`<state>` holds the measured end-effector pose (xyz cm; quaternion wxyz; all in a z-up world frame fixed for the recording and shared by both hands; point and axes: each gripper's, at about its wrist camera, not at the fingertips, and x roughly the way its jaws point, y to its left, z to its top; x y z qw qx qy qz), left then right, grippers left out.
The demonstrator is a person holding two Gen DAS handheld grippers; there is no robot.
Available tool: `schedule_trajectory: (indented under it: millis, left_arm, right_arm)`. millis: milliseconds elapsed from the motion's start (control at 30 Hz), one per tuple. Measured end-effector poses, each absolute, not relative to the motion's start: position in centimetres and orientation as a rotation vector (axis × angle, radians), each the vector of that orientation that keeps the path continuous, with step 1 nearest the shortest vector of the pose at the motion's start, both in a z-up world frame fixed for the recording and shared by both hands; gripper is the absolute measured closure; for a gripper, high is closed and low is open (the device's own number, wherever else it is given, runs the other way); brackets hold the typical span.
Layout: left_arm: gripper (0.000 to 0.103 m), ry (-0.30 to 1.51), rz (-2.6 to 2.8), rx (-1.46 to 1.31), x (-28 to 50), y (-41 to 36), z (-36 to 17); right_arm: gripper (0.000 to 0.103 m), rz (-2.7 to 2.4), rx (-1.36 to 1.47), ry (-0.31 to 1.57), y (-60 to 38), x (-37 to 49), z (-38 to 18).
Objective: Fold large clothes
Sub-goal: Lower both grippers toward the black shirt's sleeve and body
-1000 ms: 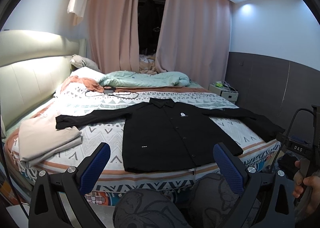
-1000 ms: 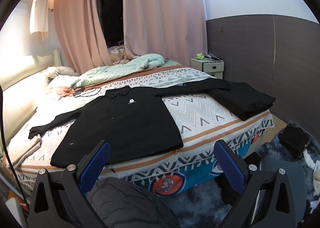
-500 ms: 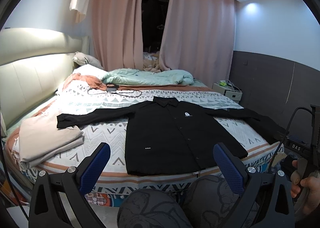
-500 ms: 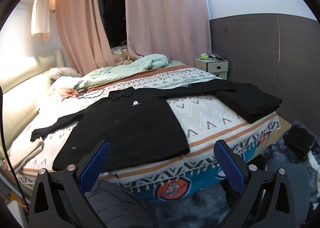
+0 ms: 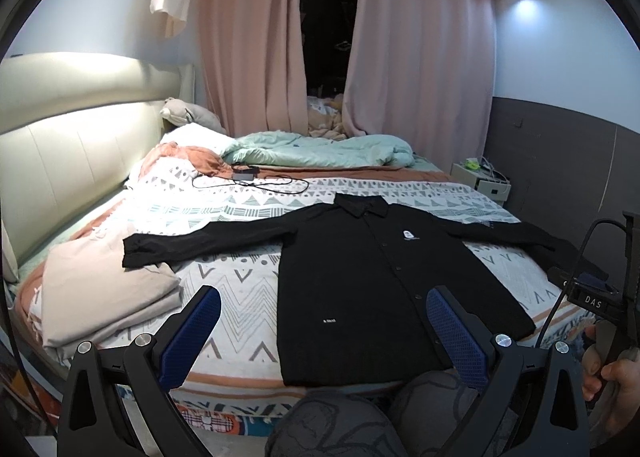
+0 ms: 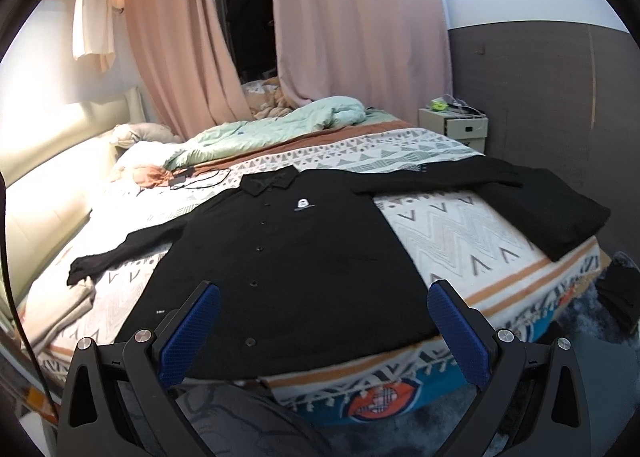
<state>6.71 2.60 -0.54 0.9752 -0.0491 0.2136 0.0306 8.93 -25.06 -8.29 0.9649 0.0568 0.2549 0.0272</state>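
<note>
A black long-sleeved button shirt [image 5: 360, 281] [image 6: 288, 257] lies flat and face up on the patterned bed, collar toward the far side, both sleeves spread out. Its left cuff rests on a folded beige garment [image 5: 100, 297]. The right sleeve reaches a folded black garment [image 6: 560, 209] at the bed's right corner. My left gripper [image 5: 320, 331] hovers open above the shirt's hem at the near bed edge, holding nothing. Over the hem too, my right gripper [image 6: 324, 333] is open and empty. At the right of the left wrist view a hand [image 5: 608, 365] holds the right gripper's handle.
A mint duvet [image 5: 320, 149] and pillows lie at the far side, with a black cable [image 5: 256, 183] on the bedspread [image 5: 232, 297]. A nightstand [image 6: 454, 125] stands at the right wall. Dark items lie on the floor rug [image 6: 620, 297]. The person's knees [image 5: 352, 417] are below the grippers.
Both grippers have moved forward and closer to the bed; the shirt now looks larger and its hem lies between the fingers in both views. Both stay open.
</note>
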Motion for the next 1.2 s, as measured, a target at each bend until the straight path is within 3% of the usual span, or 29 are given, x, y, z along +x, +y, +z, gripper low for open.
schedule_trajectory:
  millis: [567, 1200]
  left_arm:
    - [0.000, 0.502, 0.136, -0.100, 16.7, 6.4, -1.3]
    - [0.000, 0.562, 0.347, -0.201, 23.5, 17.8, -1.5]
  right_arm:
    - [0.000, 0.138, 0.148, 0.537, -20.7, 21.2, -7.5]
    - [0.000, 0.281, 0.292, 0.647, -11.3, 34.1, -8.8]
